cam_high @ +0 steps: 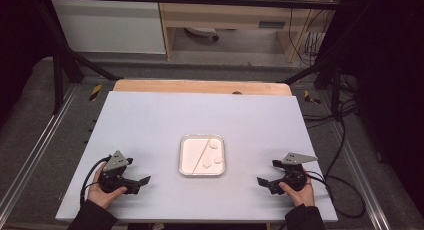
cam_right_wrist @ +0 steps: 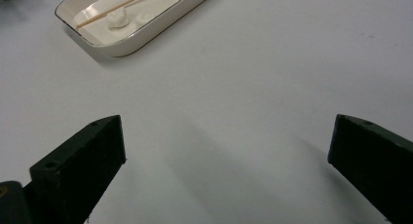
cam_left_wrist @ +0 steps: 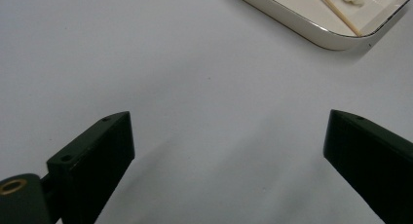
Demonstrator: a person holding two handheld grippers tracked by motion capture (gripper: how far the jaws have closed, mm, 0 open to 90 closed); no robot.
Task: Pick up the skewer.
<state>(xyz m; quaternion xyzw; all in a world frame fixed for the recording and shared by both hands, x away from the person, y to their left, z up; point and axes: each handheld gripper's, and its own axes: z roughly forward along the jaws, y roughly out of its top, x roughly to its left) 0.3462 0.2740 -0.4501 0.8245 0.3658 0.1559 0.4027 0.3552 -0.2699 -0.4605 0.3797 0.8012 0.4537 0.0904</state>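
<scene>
Tray [cam_high: 202, 172] mid-desk, between left gripper [cam_high: 141, 182] and right gripper [cam_high: 263, 182], about equally near each. Skewer [cam_high: 202, 151] inside, lying corner to corner. Jaws wide, empty.

1. Between my left gripper [cam_high: 142, 182] and the tray [cam_high: 201, 173] the white table [cam_high: 150, 120] is bare, so I can pass there
2. Between my right gripper [cam_high: 264, 182] and the tray is also free surface
3. The tray in the middle, with a thin stick [cam_high: 200, 152] and white lumps [cam_high: 214, 144] inside, is the one obstacle
4. Both my jaws stand wide apart with nothing between
</scene>
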